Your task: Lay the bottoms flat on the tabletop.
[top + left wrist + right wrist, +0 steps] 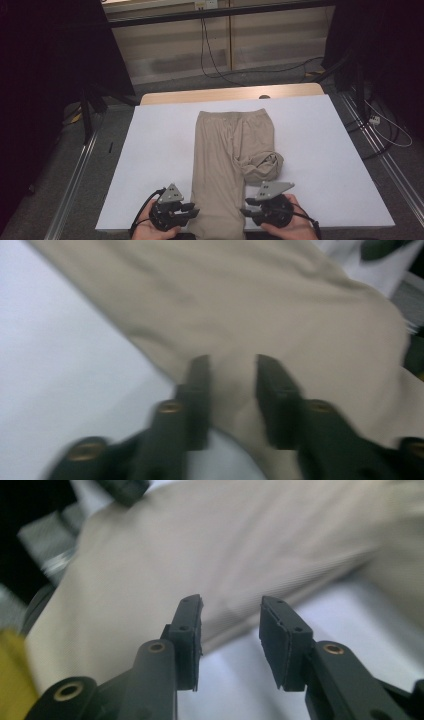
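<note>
Beige trousers point(220, 150) lie lengthwise on the white table cover point(160, 145), waistband at the far end. One leg runs straight to the near edge; the other is bunched up in a heap point(262, 167). My left gripper point(192, 209) sits at the left side of the straight leg's near end and my right gripper point(243, 207) at its right side, both pointing inward. In the left gripper view the left gripper point(232, 362) has its jaws apart over the cloth's edge point(250, 300). In the right gripper view the right gripper point(232, 602) stands parted the same way over the cloth point(200, 545), not pinching it.
A strip of wooden tabletop point(230, 94) shows beyond the cover's far edge. Cables point(210, 55) trail on the floor behind. Metal rails point(75, 170) run along both sides of the table, and a dark stand point(90, 110) is at the left.
</note>
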A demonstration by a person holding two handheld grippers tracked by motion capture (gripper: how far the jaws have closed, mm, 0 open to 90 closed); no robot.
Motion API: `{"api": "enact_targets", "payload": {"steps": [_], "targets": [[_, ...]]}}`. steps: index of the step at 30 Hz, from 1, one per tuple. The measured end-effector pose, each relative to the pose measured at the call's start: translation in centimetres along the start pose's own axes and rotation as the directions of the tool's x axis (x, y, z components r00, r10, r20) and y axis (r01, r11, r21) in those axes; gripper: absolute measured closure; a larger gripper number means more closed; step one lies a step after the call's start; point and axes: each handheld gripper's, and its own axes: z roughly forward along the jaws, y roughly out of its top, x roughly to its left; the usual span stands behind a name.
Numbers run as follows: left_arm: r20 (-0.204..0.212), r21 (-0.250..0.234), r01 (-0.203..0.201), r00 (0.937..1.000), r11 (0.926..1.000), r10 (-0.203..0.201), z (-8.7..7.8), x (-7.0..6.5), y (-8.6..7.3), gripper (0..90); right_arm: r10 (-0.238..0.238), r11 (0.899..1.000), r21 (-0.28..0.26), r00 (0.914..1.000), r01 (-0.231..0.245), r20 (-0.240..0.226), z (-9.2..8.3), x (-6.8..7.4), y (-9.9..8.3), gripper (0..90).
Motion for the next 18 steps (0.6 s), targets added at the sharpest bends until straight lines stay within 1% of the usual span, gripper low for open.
{"api": "enact_targets", "payload": {"steps": [2,3,4,5,8,10,12,13,15,16,17,18], "targets": [[-0.013,-0.019,-0.012,0.9999,0.9997,0.012,-0.1,0.0,0.2,57.5,0.050,0.998,-0.037,0.9981,-0.049,0.037,-0.6,-1.3,0.1,61.1],[-0.030,-0.031,-0.021,0.9993,0.9993,0.020,-0.1,0.0,0.3,54.6,0.070,0.997,-0.044,0.9959,-0.068,0.057,-0.7,-2.0,0.0,60.9],[-0.047,-0.044,-0.032,0.9984,0.9985,0.030,-0.1,0.1,0.4,50.2,0.080,0.996,-0.037,0.9935,-0.077,0.081,-0.7,-2.6,0.0,61.0],[-0.055,-0.052,-0.033,0.9980,0.9981,0.030,-0.1,0.1,0.4,45.6,0.087,0.996,-0.028,0.9900,-0.084,0.111,-0.6,-3.2,-0.2,60.4],[-0.092,-0.083,-0.032,0.9954,0.9960,0.024,-0.2,0.2,0.6,33.7,0.124,0.992,-0.013,0.9786,-0.123,0.164,0.0,-4.6,-0.4,53.6],[-0.111,-0.097,-0.037,0.9935,0.9946,0.026,-0.2,0.3,0.7,29.0,0.131,0.991,-0.016,0.9686,-0.131,0.211,0.3,-5.5,-0.2,49.5],[-0.118,-0.099,-0.042,0.9926,0.9942,0.030,-0.1,0.4,0.7,26.2,0.131,0.991,-0.023,0.9598,-0.129,0.248,0.4,-6.4,0.1,46.6],[-0.130,-0.096,-0.044,0.9910,0.9944,0.031,-0.1,0.4,0.7,25.6,0.137,0.991,-0.038,0.9551,-0.131,0.263,0.4,-6.9,0.4,43.6],[-0.125,-0.097,-0.042,0.9918,0.9944,0.030,-0.1,0.5,0.7,24.2,0.140,0.990,-0.069,0.9426,-0.124,0.303,0.2,-7.9,1.1,35.1],[-0.119,-0.098,-0.038,0.9926,0.9945,0.026,-0.1,0.6,0.7,24.2,0.145,0.989,-0.087,0.9339,-0.123,0.327,0.1,-8.3,1.6,30.1],[-0.124,-0.099,-0.042,0.9919,0.9942,0.030,-0.1,0.6,0.7,24.2,0.149,0.987,-0.102,0.9319,-0.121,0.331,0.1,-8.9,1.9,24.0],[-0.121,-0.100,-0.043,0.9922,0.9940,0.031,-0.1,0.5,0.7,24.2,0.159,0.986,-0.103,0.9319,-0.132,0.326,0.2,-9.5,2.2,22.3]]}}
